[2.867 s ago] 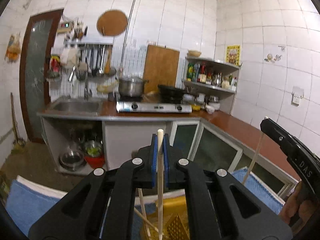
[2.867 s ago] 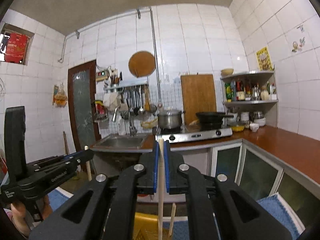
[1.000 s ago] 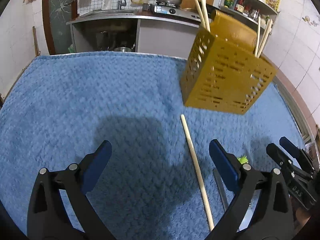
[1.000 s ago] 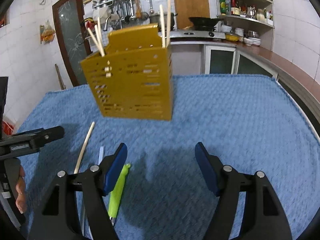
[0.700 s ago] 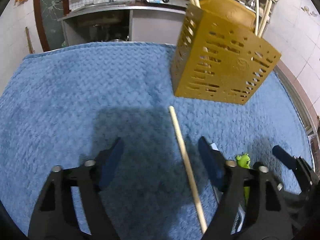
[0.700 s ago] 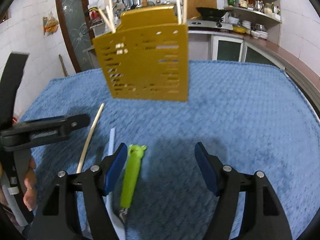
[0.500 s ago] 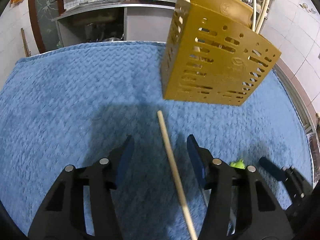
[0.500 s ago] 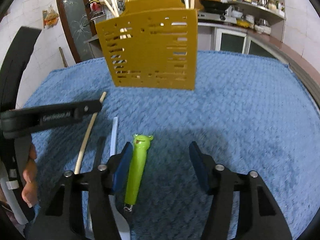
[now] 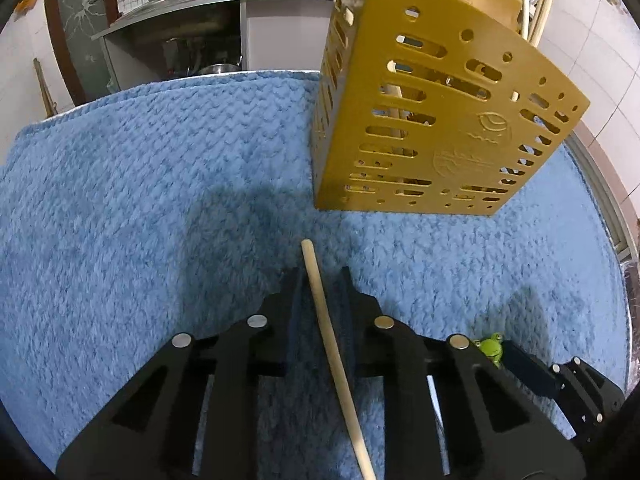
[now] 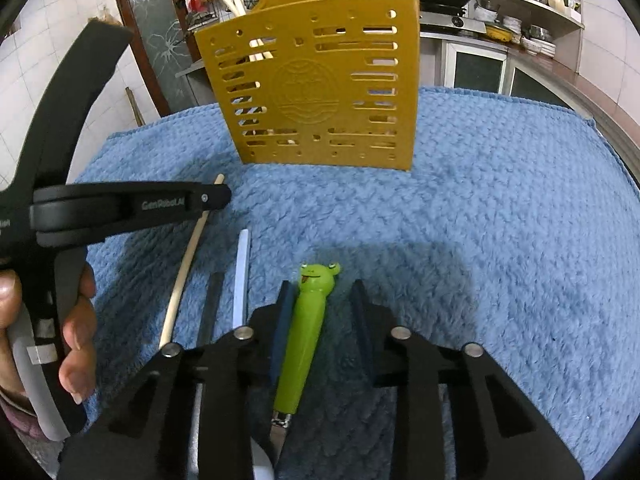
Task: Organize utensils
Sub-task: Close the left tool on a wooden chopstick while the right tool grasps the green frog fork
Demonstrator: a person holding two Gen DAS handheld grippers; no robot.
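Note:
A yellow slotted utensil holder (image 9: 436, 120) stands on the blue towel (image 9: 140, 200), with chopsticks in it; it also shows in the right wrist view (image 10: 320, 92). My left gripper (image 9: 320, 280) straddles a wooden chopstick (image 9: 332, 356) lying on the towel, jaws narrowed to a small gap on each side. My right gripper (image 10: 320, 292) is open around the green frog handle (image 10: 308, 328) of a utensil lying on the towel. The left gripper also shows in the right wrist view (image 10: 216, 196) above the chopstick (image 10: 184, 272).
A white stick (image 10: 241, 276) and a dark utensil (image 10: 210, 304) lie between chopstick and frog handle. The towel's edge runs along the right by a counter rim (image 9: 600, 184). Kitchen cabinets and a sink (image 9: 192, 4) stand behind.
Both grippers have dropped to the towel. The left jaws have narrowed around the chopstick; the right jaws have moved over the frog handle and narrowed somewhat.

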